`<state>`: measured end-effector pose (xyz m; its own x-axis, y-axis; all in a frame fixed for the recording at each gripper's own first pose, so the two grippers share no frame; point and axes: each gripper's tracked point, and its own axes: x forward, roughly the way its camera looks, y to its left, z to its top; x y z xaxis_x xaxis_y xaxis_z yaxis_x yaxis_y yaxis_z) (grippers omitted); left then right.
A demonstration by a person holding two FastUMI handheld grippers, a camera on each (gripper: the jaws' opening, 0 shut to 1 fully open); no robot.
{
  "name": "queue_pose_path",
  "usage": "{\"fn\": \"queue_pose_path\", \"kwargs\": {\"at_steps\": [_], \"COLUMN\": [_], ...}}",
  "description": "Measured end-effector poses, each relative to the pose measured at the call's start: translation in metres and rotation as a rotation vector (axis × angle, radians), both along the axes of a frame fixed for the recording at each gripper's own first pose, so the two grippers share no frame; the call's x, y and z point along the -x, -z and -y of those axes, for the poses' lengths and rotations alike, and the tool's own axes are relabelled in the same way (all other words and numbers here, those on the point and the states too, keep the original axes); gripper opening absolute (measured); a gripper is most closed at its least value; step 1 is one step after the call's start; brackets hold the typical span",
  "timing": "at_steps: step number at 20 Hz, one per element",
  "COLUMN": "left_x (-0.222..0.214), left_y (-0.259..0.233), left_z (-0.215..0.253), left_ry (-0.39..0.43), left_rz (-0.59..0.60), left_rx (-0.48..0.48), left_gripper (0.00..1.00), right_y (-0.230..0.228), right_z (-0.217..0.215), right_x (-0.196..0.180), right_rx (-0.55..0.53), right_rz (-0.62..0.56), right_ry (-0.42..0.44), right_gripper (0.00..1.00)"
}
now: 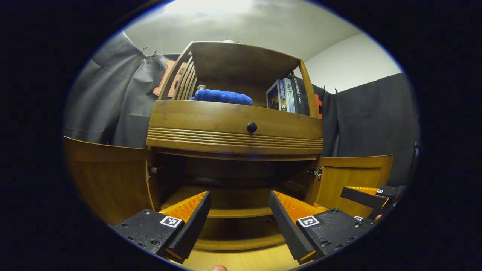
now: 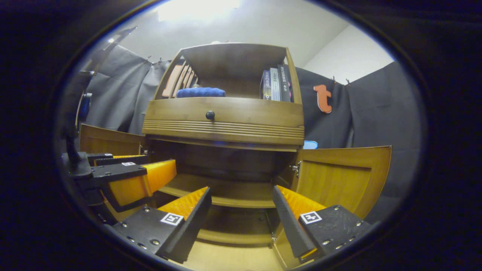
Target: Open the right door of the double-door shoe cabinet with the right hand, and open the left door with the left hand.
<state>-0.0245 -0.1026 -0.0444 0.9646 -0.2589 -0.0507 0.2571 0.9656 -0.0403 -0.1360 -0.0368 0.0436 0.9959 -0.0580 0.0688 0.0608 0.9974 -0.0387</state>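
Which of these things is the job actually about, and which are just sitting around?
Job:
left door
right door
left gripper, open
right gripper, open
Both doors stand open, neither gripper touching them.

Lying about:
blue towel
books
drawer knob
inner shelf

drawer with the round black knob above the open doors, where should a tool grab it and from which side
Likely by the round black knob at the middle of the wooden drawer front. Come straight from the front with fingers either side: it is the one part standing proud of that smooth, slightly curved face.
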Motion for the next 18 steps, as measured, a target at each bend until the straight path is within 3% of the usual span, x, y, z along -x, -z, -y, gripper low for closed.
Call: {"fn": "queue_pose_path", "kwargs": {"at_steps": [12,18], "left_x": [0.008,0.015], "left_y": [-0.001,-0.006], "left_z": [-0.014,-0.006], "left_ry": [0.019,0.102], "left_rz": [-0.004,0.008], "left_rx": [-0.011,-0.025], "left_gripper": [0.96,0.93], "right_y": [0.002,-0.002], "right_z": [-0.007,-0.004], "right_x": [0.011,0.033], "right_rx": [0.003,0.004], "right_rz": [-0.007,-0.007], "right_ry": [0.042,0.118], "right_gripper": [0.96,0.96]}}
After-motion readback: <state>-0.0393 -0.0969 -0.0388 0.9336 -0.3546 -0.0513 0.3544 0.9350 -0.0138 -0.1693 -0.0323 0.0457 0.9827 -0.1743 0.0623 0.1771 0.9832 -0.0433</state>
